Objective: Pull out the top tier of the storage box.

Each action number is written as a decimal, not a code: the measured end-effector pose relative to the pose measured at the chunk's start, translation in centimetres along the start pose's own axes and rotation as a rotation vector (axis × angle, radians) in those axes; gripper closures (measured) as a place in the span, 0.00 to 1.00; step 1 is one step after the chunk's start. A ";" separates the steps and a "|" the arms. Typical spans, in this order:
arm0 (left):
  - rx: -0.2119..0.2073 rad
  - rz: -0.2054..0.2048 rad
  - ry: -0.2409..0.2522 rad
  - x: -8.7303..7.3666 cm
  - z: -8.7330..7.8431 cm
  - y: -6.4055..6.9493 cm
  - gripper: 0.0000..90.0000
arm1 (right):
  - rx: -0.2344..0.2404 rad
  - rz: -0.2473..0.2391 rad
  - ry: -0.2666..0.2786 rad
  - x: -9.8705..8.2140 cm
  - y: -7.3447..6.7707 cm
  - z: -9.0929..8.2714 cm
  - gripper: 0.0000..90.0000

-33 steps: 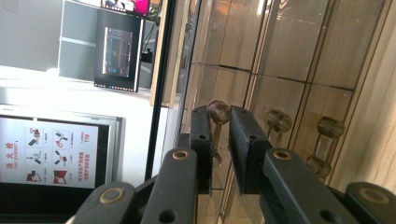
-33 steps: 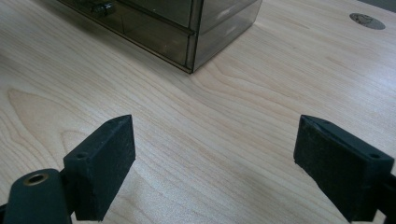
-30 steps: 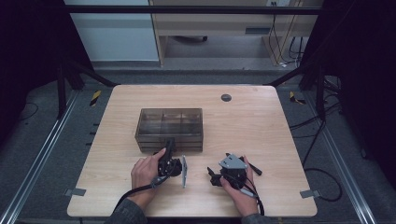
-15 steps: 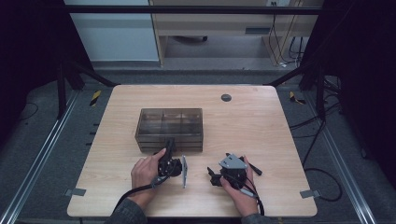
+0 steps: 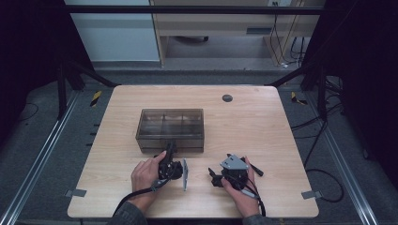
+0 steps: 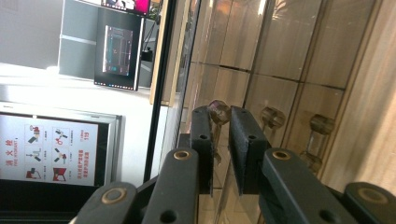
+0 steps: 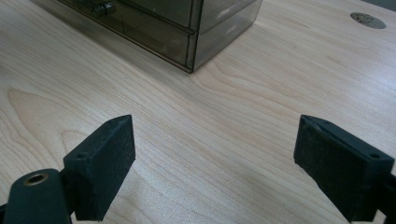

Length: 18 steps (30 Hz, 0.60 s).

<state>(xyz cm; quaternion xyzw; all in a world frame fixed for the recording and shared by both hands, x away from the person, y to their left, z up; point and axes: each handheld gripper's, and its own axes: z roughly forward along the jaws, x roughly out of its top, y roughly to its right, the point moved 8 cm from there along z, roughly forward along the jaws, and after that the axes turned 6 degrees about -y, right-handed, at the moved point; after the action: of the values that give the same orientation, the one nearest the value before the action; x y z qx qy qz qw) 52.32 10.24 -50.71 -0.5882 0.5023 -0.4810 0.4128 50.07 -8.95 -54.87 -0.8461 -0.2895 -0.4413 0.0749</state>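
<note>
- The left gripper [image 6: 219, 140] has its two black jaws pulled in close around a small clear round knob [image 6: 218, 111] on the front of the smoky see-through plastic drawer box [image 6: 261, 70]. The knob sits between the jaw tips, with just a thin gap left.
- Two more clear round knobs [image 6: 272, 117] show on the box front, just beside the held one.
- From above, the left gripper [image 5: 170, 151] points at the front wall of the drawer box [image 5: 171, 127], and its tip touches it. The person's left hand [image 5: 146, 174] wraps around it just in front of the box.
- A black cable [image 5: 136, 196] runs from the left gripper back toward the person.
- The right gripper [image 7: 212, 154] has its black jaws spread wide. Nothing is between them but bare light wooden table [image 7: 243, 116].
- From above, the right gripper [image 5: 217, 176] lies low on the table [image 5: 263, 126], in front of the box and off to its right, apart from it. The right hand [image 5: 239, 192] holds it, and a grey three-cornered plate [image 5: 233, 162] sits on top.
- In the right gripper view, a corner of the box [image 7: 196, 32] is ahead of the jaws.
- A small dark round disc [image 5: 227, 98] lies flat in the table behind the box, near the far edge.
</note>
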 end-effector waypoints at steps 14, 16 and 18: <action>-0.040 -0.084 -0.002 -0.1 -1.7 -0.1 0.74 | -0.003 -0.013 -0.005 0.0 0.0 0.1 0.14; -0.064 -0.117 0.004 -0.3 -2.1 -0.2 0.70 | -0.001 -0.010 -0.007 0.0 0.0 0.1 0.14; -0.105 -0.175 0.004 -0.8 -2.4 -0.4 0.67 | -0.001 -0.009 -0.008 0.0 0.0 0.1 0.14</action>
<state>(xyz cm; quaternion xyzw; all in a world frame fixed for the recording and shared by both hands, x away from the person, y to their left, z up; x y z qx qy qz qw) 49.97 11.04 -49.95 -0.6497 0.4743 -0.4896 0.3366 50.11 -8.89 -54.94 -0.8466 -0.2932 -0.4385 0.0712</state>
